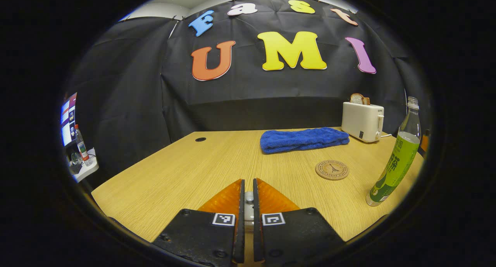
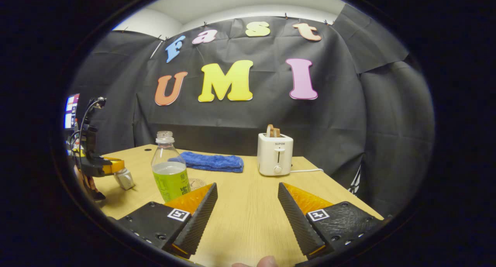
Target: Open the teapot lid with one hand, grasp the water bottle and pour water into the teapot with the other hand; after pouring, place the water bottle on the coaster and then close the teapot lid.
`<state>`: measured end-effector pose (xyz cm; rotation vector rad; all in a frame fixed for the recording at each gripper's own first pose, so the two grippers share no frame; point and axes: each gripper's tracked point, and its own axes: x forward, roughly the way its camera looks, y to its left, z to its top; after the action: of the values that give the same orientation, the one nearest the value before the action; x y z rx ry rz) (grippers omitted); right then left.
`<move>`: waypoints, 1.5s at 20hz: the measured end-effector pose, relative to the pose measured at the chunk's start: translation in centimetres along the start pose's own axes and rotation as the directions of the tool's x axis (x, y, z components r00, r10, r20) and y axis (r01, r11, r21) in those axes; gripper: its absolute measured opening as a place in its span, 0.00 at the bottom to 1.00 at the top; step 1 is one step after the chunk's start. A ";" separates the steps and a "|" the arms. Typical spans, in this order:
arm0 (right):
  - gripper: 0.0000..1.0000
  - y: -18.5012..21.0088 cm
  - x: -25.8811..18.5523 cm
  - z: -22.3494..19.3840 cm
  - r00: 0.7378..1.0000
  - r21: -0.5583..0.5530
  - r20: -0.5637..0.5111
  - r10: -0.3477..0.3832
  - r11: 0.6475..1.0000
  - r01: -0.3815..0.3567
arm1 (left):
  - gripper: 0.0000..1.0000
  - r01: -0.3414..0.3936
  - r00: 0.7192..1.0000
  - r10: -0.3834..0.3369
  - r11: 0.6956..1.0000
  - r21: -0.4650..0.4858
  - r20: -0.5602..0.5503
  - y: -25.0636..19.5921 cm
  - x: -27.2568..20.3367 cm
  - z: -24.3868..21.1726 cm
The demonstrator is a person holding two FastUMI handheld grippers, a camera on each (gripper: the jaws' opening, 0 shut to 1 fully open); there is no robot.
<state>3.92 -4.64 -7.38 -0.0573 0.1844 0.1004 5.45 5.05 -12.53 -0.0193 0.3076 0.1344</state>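
My left gripper is shut on a small silvery knob, the top of the teapot lid. The right gripper view shows that gripper at the far left, with the silvery-white teapot lid hanging under its fingers just above the table; the pot is hidden. An uncapped water bottle with a green label stands upright on the table. Beside it lies the round wooden coaster, bare. My right gripper is open and holds nothing; the bottle stands just beyond its left finger.
A folded blue towel lies toward the back of the wooden table. A white toaster with bread slices stands at the back right, its cord trailing right. A side shelf with another bottle is off the table's left.
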 end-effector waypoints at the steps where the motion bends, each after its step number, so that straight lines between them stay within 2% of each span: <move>1: 0.94 0.2 -0.1 0.1 1.000 0.000 0.002 0.011 1.000 -0.011 | 0.06 0.002 1.000 -0.002 1.000 0.002 0.000 -0.1 0.1 0.0; 7: 0.95 1.8 -0.7 0.4 0.996 0.023 0.020 0.085 0.996 -0.085 | 0.03 0.025 0.998 -0.024 0.999 -0.021 0.067 0.0 -1.3 2.9; 13: 0.94 7.1 -1.9 -0.4 0.973 0.018 -0.003 0.231 0.973 -0.230 | 0.03 0.066 0.988 -0.059 0.996 -0.052 0.142 -0.2 -3.9 4.7; 19: 0.94 11.4 0.4 -1.3 0.961 0.015 -0.062 0.268 0.963 -0.268 | 0.03 0.126 0.976 -0.105 0.987 -0.101 0.193 0.0 -5.0 5.4; 20: 0.93 11.7 1.1 -1.6 0.961 -0.002 -0.075 0.267 0.963 -0.268 | 0.03 0.128 0.975 -0.108 0.987 -0.093 0.194 0.3 -5.1 5.3; 23: 0.97 12.3 2.7 -2.2 0.962 -0.012 -0.109 0.251 0.967 -0.254 | 0.02 0.104 0.976 -0.084 0.990 -0.093 0.200 2.2 -4.9 5.3; 28: 0.96 13.3 4.1 -3.0 0.963 0.011 -0.138 0.232 0.973 -0.232 | 0.02 0.108 0.975 -0.090 0.991 -0.080 0.203 3.6 -5.1 5.4; 30: 0.91 13.7 4.2 -3.3 0.963 0.009 -0.151 0.224 0.974 -0.225 | 0.03 0.112 0.976 -0.092 0.989 -0.092 0.195 4.0 -5.1 5.4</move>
<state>5.96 9.10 -12.03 -0.0518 0.3421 0.3242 1.70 8.57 -5.84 -0.1233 0.1077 0.0492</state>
